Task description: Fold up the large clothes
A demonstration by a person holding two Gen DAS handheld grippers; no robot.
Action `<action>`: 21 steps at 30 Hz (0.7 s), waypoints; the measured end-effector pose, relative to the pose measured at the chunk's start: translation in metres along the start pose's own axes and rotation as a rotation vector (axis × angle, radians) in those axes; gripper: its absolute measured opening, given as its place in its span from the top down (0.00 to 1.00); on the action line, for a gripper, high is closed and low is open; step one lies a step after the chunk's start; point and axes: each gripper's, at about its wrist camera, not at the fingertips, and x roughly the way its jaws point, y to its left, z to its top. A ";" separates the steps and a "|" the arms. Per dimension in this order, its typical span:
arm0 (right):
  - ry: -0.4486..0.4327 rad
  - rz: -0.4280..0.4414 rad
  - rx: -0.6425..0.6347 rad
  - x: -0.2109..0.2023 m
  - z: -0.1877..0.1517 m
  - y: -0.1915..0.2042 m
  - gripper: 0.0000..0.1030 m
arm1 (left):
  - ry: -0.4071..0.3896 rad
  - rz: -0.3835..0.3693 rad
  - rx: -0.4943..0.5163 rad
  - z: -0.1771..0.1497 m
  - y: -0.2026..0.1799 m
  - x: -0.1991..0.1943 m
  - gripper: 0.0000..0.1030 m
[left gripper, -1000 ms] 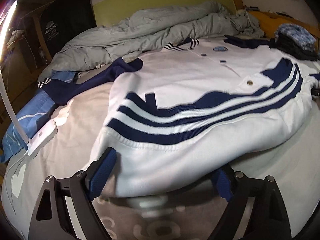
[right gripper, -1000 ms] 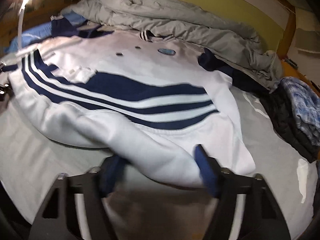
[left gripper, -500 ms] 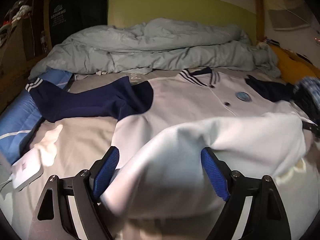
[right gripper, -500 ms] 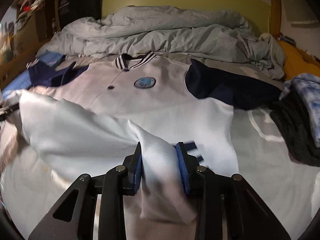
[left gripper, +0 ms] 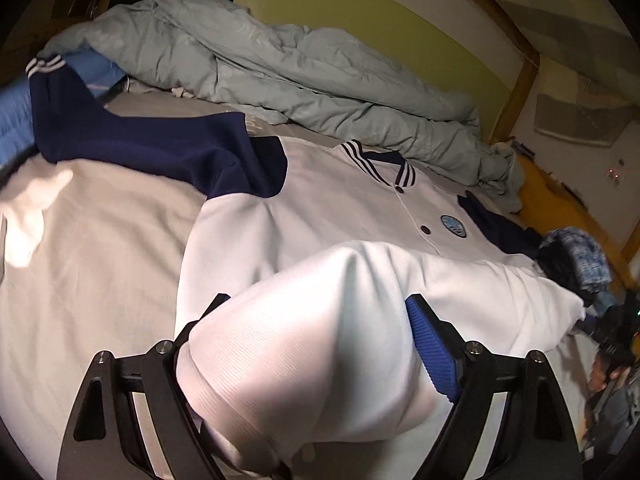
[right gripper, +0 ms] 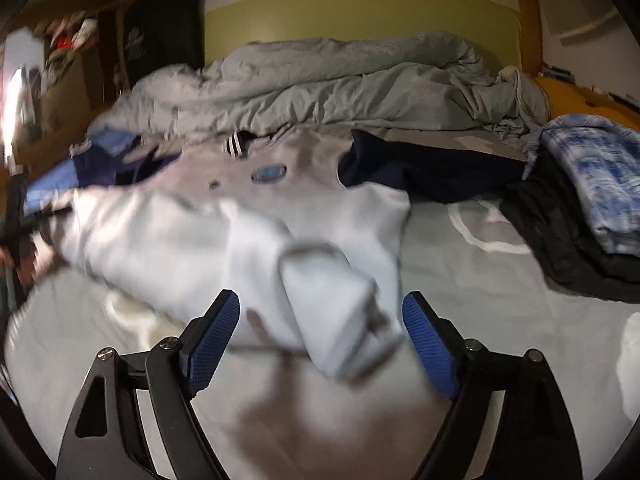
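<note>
1. Since half a second ago, the right gripper (right gripper: 320,340) has spread wide, releasing the white, navy-sleeved cotton jacket (left gripper: 340,208).
2. The left gripper (left gripper: 316,344) is gaping wide, folded hem bulging between its fingers.
3. The jacket is lying across the grey bed sheet (left gripper: 100,240), collar far.

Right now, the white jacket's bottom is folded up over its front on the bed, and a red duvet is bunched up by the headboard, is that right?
Not quite: the duvet is pale grey-green, not red, as the right wrist view shows. The rest stands: the jacket has its bottom folded up over its front on the bed, and the duvet is bunched by the headboard.
</note>
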 end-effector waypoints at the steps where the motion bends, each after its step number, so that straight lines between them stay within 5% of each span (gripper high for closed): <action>1: 0.005 -0.015 -0.011 0.001 -0.002 -0.002 0.20 | -0.011 -0.006 0.006 -0.001 0.000 -0.002 0.24; 2: 0.005 -0.018 -0.013 0.002 -0.002 -0.002 0.28 | -0.020 -0.027 0.018 -0.002 -0.003 -0.003 0.46; 3: -0.009 -0.007 -0.008 0.003 -0.001 -0.003 0.38 | -0.032 -0.036 0.034 -0.002 -0.007 -0.004 0.55; 4: -0.024 0.007 0.002 0.003 0.001 -0.004 0.71 | -0.050 -0.031 0.053 -0.002 -0.013 -0.008 0.66; 5: -0.029 0.022 0.022 0.006 0.005 -0.005 0.91 | -0.082 -0.017 0.088 0.000 -0.021 -0.012 0.72; 11: -0.227 0.003 0.152 -0.016 0.051 -0.015 0.94 | -0.228 0.069 0.154 0.032 -0.047 -0.039 0.76; 17: 0.052 -0.031 0.205 0.095 0.091 -0.029 0.88 | 0.021 0.205 0.078 0.063 -0.020 0.051 0.74; 19: 0.075 -0.117 0.158 0.117 0.085 -0.022 0.73 | 0.051 0.240 0.082 0.054 -0.012 0.075 0.69; 21: 0.063 -0.177 0.160 0.121 0.077 -0.021 0.55 | 0.010 0.260 0.087 0.047 -0.007 0.076 0.53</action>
